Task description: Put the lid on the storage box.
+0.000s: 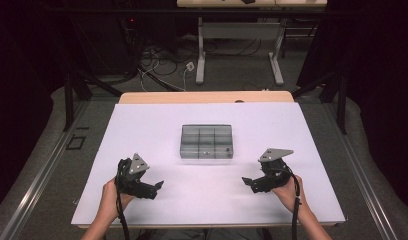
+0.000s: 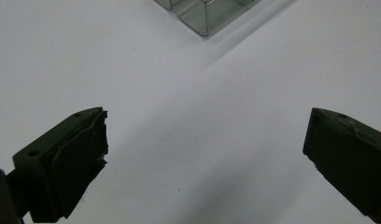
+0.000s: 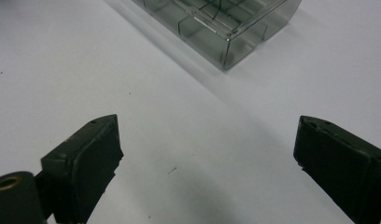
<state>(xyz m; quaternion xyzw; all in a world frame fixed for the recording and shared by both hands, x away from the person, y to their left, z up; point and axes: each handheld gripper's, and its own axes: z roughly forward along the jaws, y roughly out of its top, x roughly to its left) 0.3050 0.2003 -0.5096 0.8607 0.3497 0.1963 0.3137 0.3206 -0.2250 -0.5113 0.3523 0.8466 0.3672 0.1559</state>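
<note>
White table, dim room behind. A clear compartment box sits mid-table, between and beyond both claws. Left claw and right claw gape wide, empty. Risk: uneven approach could shove that light box askew.

1. No text, label, brand, number or sign can be read in any of the three views.
2. The clear compartment box bears no legible marking on its walls or dividers.
3. The white table surface carries no print.
4. The black jaws seen in the two gripper views show no lettering.
</note>
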